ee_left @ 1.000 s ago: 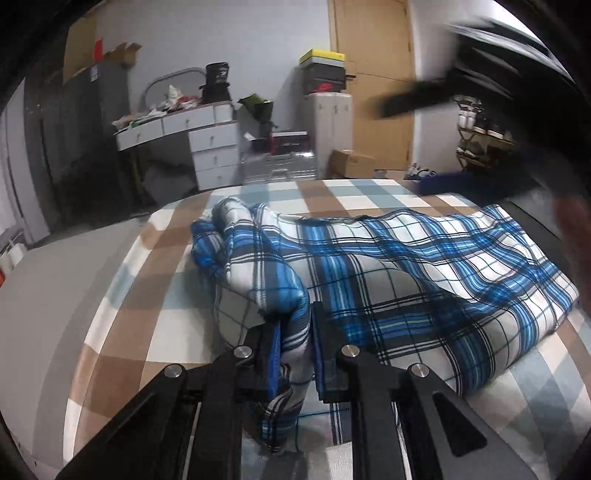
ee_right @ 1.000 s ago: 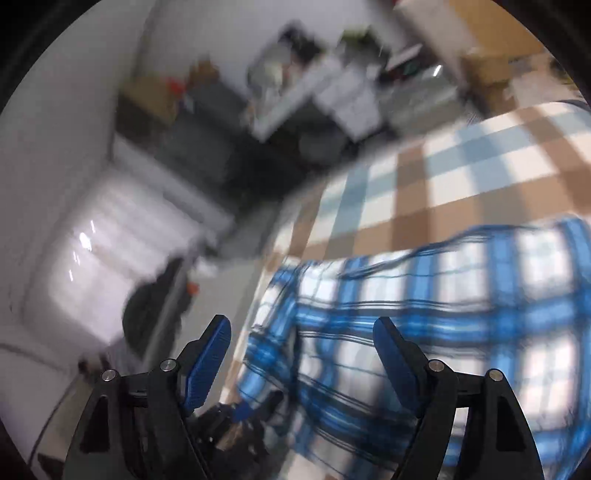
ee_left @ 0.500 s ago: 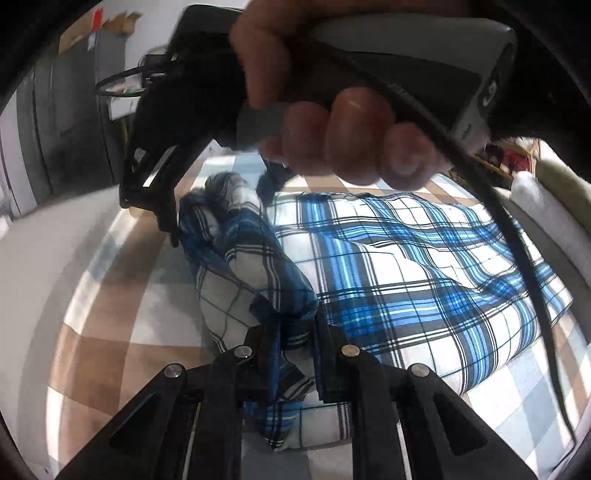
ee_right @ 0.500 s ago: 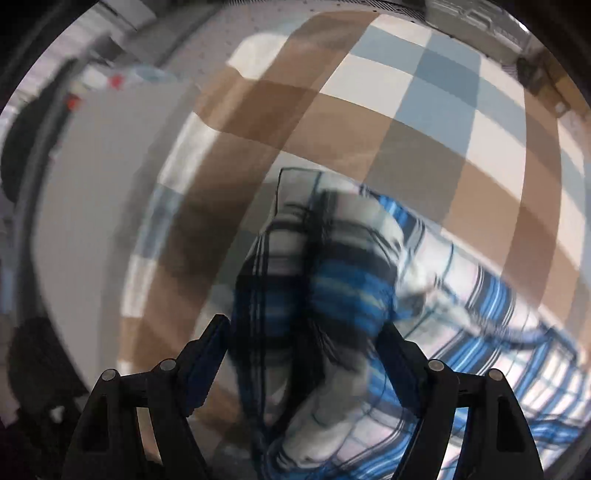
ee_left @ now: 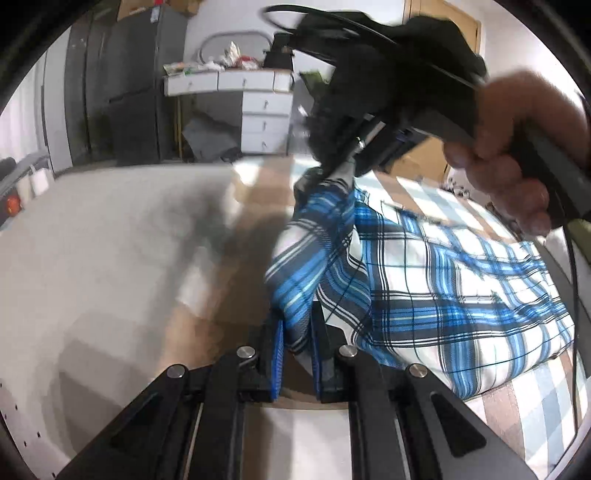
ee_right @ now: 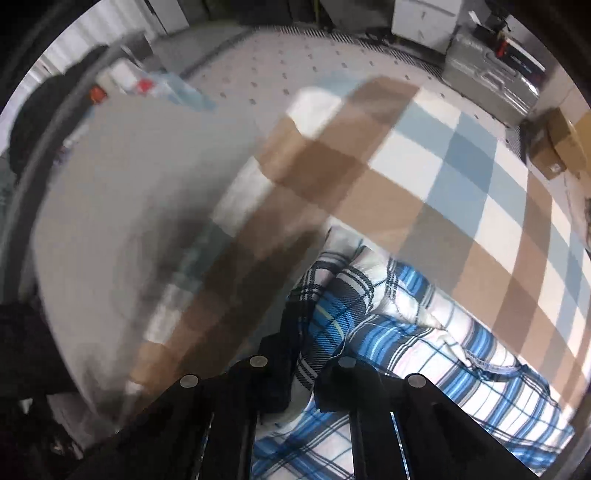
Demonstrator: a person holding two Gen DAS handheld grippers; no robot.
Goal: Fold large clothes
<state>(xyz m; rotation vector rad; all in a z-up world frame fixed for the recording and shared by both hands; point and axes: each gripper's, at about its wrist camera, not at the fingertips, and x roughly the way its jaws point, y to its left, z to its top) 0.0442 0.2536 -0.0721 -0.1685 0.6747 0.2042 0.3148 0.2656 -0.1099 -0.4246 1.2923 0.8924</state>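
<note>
1. One blue-and-white plaid garment lies on one bed, over a checked cover of brown, white and pale blue squares. A grey sheet covers the rest of the bed, on the left in both views.
2. Two grippers show. The left gripper is clenched on a bunched fold of the garment, which rises between its blue pads.
3. The right gripper points steeply down at the garment's end near the cover's edge. Its jaws are closing, and a fold of plaid is pinched between them.
4. Only the left wrist view shows the person's right hand, one hand, wrapped round the other tool's handle at upper right, with a black cable hanging from it. That tool's tip meets the raised top of the garment.
5. That view alone also shows one white drawer unit with a cluttered top, a dark cabinet and a wooden door.
6. Only the right wrist view shows a silvery case and a cardboard box on the floor past the bed.
7. No writing or brand can be read; both views are blurred in places.
</note>
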